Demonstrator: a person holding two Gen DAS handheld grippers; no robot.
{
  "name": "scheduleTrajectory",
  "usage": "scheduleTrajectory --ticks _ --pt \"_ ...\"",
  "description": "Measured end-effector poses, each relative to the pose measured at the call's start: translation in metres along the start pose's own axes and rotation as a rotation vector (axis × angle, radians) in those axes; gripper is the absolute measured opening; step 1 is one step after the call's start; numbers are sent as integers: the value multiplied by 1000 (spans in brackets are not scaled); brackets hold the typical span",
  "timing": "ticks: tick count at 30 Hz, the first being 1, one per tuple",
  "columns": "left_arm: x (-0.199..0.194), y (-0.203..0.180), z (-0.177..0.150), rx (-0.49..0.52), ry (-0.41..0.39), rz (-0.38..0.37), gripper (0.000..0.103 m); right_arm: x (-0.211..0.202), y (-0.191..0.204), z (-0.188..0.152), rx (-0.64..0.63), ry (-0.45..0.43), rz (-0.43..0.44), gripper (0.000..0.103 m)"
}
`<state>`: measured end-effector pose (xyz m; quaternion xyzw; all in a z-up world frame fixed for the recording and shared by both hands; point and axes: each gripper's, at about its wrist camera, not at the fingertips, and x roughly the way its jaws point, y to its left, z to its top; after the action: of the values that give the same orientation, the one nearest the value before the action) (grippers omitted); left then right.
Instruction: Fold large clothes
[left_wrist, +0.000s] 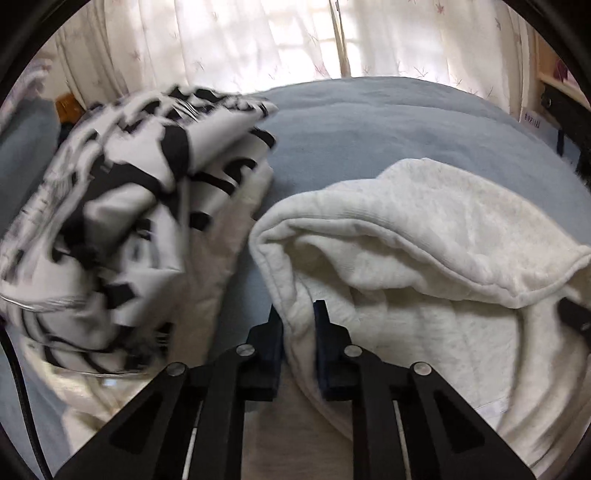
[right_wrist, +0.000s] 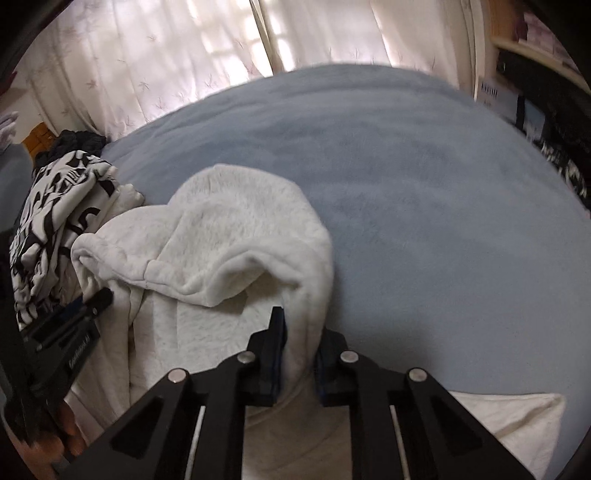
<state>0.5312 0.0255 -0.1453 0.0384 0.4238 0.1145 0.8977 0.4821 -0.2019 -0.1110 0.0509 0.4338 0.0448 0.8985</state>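
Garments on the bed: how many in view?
2. The white fleece garment lies nearest, pinched by the left gripper and the right gripper. The black-and-white patterned garment is bunched to its left. More may be hidden beneath.

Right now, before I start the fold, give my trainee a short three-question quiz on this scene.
1. True or false: both grippers are shut on the white hoodie.
2. What lies left of the hoodie? A) patterned garment B) pillow C) basket
3. What surface is the hoodie lying on?

Key:
1. True: the left gripper and right gripper each pinch its fabric.
2. A, the black-and-white garment.
3. The blue blanket.
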Motion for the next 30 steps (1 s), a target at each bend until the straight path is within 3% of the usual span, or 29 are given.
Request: scheduleTrajectory --ticks 4,6,7,9,12,18,21,26,30 --pt "-2 -4 -8 108 -15 95 10 -15 -24 -5 23 -33 4 12" --pt "1 -1 -17 158 -15 130 11 -6 -42 -9 72 3 12 12" --pt "1 4 -21 164 -4 130 11 3 -48 -11 92 33 10 17" --pt "6 10 -26 167 22 109 12 20 -60 -15 144 97 9 30" --pt "1 16 -25 169 -15 51 18 12 -69 -11 199 99 42 42" --pt "-27 23 -29 325 -39 -56 38 -34 -62 3 102 91 90 43" --pt "-57 35 -30 379 -79 -139 41 -63 -62 13 72 68 133 44" --pt "-73 39 8 325 -153 -203 42 -67 -58 49 82 49 173 67" --pt "-59 21 39 273 -131 -271 43 -22 -48 74 100 125 202 68"
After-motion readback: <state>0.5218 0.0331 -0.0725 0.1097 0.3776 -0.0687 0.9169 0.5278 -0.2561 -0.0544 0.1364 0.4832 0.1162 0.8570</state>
